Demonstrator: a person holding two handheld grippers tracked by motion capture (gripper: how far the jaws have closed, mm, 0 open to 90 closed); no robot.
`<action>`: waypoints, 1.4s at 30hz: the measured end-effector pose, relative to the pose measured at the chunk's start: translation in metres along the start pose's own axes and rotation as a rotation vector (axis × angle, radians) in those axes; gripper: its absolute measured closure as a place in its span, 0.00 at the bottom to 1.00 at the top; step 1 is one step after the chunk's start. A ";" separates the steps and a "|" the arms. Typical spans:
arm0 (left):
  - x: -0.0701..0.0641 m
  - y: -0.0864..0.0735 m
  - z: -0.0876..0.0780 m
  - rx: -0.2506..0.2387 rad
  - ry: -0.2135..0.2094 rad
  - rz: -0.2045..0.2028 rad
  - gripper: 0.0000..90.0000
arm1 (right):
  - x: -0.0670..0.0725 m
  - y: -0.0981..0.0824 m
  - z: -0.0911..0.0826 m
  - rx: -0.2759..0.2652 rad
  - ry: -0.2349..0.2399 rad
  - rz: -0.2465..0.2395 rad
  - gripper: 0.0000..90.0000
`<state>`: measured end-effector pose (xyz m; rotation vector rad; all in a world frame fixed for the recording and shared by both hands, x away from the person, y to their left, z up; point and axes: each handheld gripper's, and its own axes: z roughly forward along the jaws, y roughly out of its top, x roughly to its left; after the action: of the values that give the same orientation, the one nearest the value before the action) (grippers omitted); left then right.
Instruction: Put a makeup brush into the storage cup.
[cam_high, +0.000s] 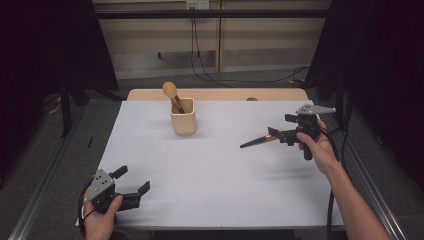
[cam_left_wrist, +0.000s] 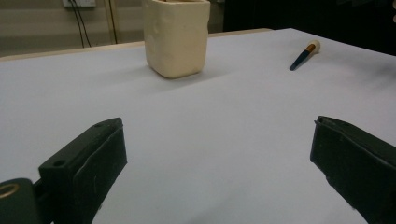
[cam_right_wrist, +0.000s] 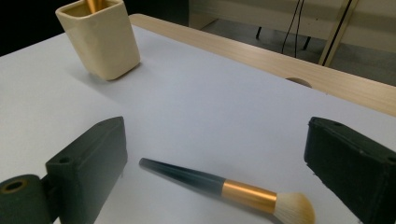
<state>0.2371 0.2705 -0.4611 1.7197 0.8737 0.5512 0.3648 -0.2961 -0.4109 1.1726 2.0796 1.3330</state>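
Makeup brush (cam_right_wrist: 224, 186) is lying flat on the white table (cam_high: 210, 175), over on the right side and well apart from the cup. It's got a dark tapered handle, a gold band and pale fluffy bristles. In the right gripper view it sits on the table between the two black jaws, but neither pad is touching it, so the jaws are wide apart and nothing is gripped. From the high view the right gripper (cam_high: 287, 136) hovers right over the bristle end, with the dark handle tip poking out toward the middle of the table.

The cream square cup (cam_high: 183, 122) stands upright near the far edge, and there's already another brush (cam_high: 172, 95) in it, round head sticking up and leaning left.

The left gripper (cam_high: 134, 180) sits at the near left corner of the table, jaws spread wide with nothing between them, pointing toward the cup.
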 end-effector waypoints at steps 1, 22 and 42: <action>0.000 0.000 0.000 -0.002 0.001 -0.001 0.04 | -0.002 0.001 0.000 -0.007 -0.010 0.002 0.06; -0.006 0.006 0.007 -0.003 -0.011 0.021 0.04 | -0.019 0.028 0.039 0.426 0.041 -0.173 0.06; -0.004 0.004 0.009 0.008 -0.006 0.010 0.04 | -0.022 0.046 0.063 0.719 0.081 -0.448 0.09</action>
<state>0.2424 0.2608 -0.4597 1.7329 0.8648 0.5490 0.4411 -0.2710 -0.4012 0.7996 2.7717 0.4332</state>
